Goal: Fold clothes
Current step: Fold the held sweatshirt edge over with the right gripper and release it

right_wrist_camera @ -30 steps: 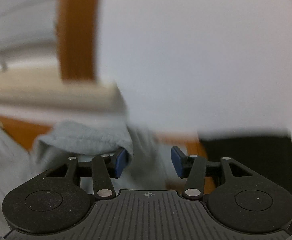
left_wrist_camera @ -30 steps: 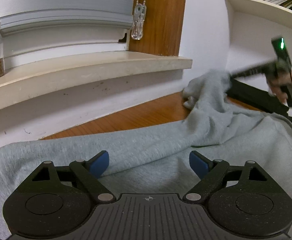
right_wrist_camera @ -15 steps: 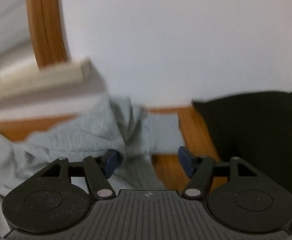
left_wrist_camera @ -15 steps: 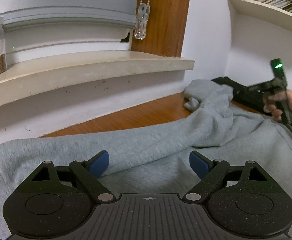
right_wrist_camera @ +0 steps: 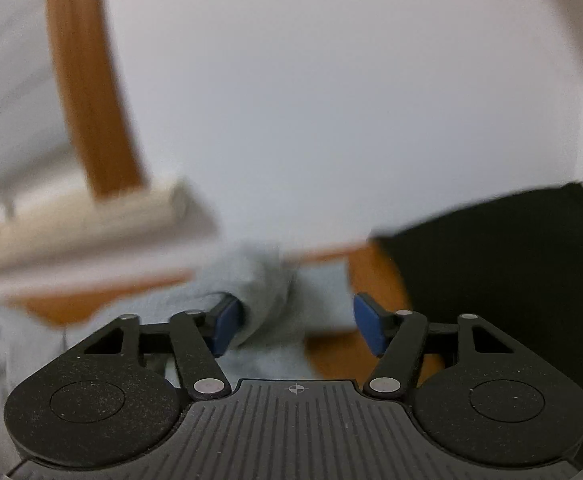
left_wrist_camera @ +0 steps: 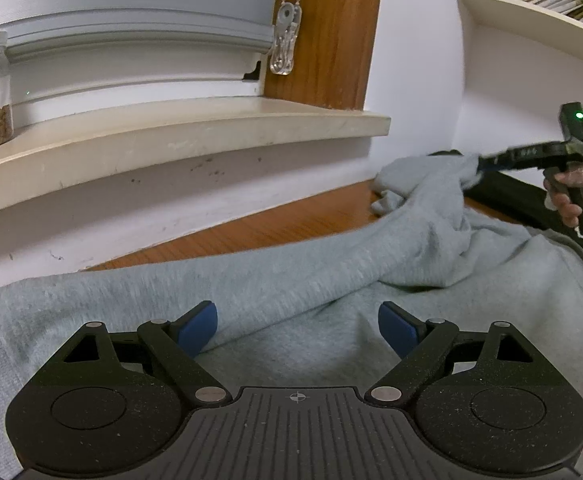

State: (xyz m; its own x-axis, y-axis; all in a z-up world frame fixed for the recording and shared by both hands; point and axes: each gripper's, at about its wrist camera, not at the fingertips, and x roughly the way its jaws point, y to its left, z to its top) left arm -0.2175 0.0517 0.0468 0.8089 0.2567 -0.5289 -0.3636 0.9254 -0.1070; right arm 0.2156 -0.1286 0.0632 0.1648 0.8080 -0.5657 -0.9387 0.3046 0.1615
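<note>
We are seeing bare wooden tabletop [left_wrist_camera: 275, 228] lying open between the grey sweatshirt [left_wrist_camera: 331, 280] and the wall. The window sill [left_wrist_camera: 195, 128] is jutting out above it, and black fabric [right_wrist_camera: 503, 264] is crowding the right side.

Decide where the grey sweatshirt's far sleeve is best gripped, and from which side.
Grip the bunched cuff end of the sleeve from the right, where the right hand-held gripper reaches it. There the fabric humps up off the wooden table, giving the jaws a fold to close on.
</note>
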